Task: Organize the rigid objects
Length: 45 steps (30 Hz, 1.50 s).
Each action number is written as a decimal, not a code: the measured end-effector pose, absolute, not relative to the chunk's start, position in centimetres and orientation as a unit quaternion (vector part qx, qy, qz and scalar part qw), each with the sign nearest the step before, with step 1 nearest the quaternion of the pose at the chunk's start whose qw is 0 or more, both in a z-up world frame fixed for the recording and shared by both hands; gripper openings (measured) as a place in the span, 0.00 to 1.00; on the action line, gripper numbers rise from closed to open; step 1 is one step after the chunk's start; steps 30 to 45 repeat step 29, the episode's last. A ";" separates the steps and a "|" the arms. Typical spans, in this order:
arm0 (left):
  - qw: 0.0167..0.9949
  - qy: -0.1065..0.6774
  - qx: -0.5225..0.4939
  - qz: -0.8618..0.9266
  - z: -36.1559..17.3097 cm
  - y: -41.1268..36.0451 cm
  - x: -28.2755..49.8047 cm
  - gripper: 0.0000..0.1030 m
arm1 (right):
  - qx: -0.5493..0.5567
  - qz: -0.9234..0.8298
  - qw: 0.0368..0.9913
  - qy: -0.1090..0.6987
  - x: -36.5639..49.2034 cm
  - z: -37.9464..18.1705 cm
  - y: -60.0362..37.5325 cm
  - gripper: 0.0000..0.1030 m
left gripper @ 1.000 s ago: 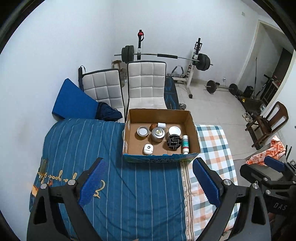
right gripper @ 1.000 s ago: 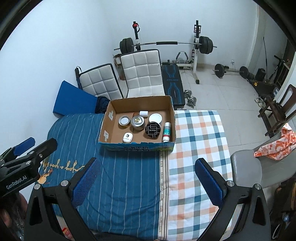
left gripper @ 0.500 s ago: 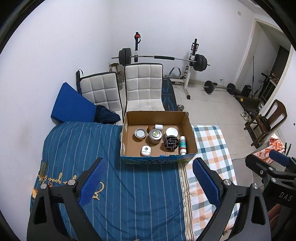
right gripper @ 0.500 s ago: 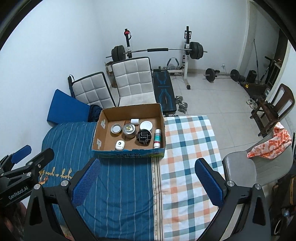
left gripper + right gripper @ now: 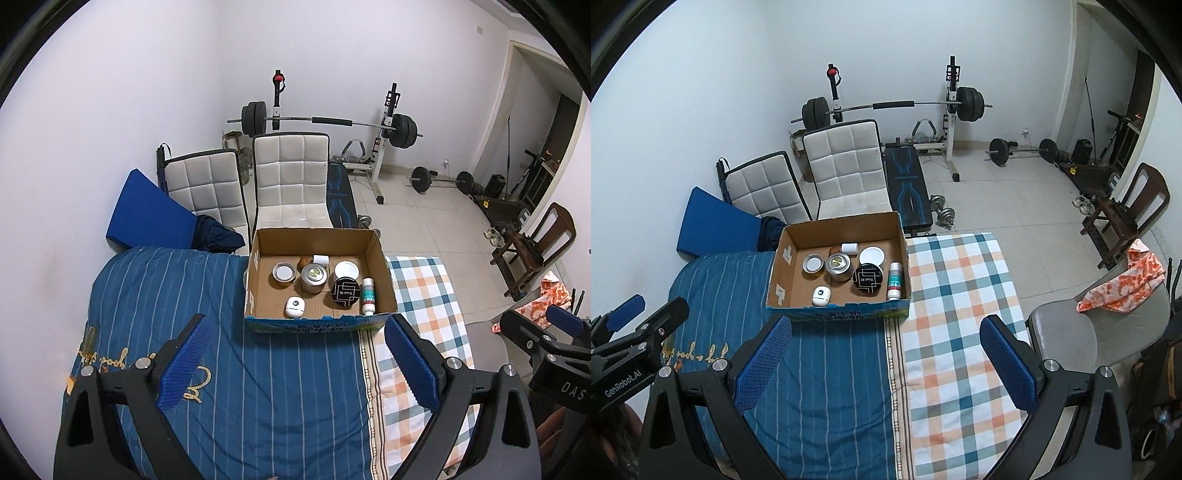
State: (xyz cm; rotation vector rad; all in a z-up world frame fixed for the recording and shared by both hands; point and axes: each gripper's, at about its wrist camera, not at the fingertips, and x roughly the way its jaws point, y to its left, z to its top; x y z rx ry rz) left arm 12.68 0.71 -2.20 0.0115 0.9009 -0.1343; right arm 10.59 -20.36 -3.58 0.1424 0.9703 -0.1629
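An open cardboard box (image 5: 384, 269) (image 5: 775, 273) sits at the far end of the bed. Inside lie a black round tin (image 5: 345, 291) (image 5: 867, 279), a silver tin (image 5: 314, 277) (image 5: 839, 266), a flat metal-lid jar (image 5: 283, 274) (image 5: 813, 264), a white lid (image 5: 346, 269) (image 5: 871, 256), a white-green bottle (image 5: 368, 296) (image 5: 894, 281), a small white case (image 5: 294, 306) (image 5: 821, 296) and a white roll (image 5: 321, 260) (image 5: 849, 248). My left gripper (image 5: 295, 362) (image 5: 624, 325) is open and empty, high above the blue striped cover. My right gripper (image 5: 886, 354) is open and empty too.
The bed has a blue striped quilt (image 5: 184, 314) and a checked sheet (image 5: 960, 295). Two white padded chairs (image 5: 290, 184) and a blue cushion (image 5: 147, 210) stand behind the box. A weight bench with a barbell (image 5: 905, 105), a grey chair (image 5: 1071, 332) and a wooden chair (image 5: 1126, 210) fill the room.
Both grippers have risen and drawn back from the box, which looks smaller and farther away. Both stay open and empty.
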 end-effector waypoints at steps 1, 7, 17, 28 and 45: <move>0.899 0.434 0.005 -0.065 -2.2 0.7 12.8 0.93 | 0.066 -0.081 0.880 0.464 10.6 -3.5 -20.3 1.00; 0.899 0.434 0.006 -0.066 -2.1 0.7 12.7 0.93 | 0.058 -0.087 0.884 0.456 10.4 -3.1 -20.1 1.00; 0.903 0.425 0.007 -0.061 -1.9 1.0 13.2 0.95 | 0.056 -0.087 0.885 0.454 10.3 -3.0 -19.9 1.00; 0.911 0.409 0.002 -0.063 -1.9 1.6 13.0 1.00 | 0.052 -0.086 0.885 0.455 10.4 -2.6 -19.6 1.00; 0.911 0.407 -0.002 -0.065 -1.8 1.7 13.1 1.00 | 0.052 -0.085 0.884 0.456 10.5 -2.6 -19.5 1.00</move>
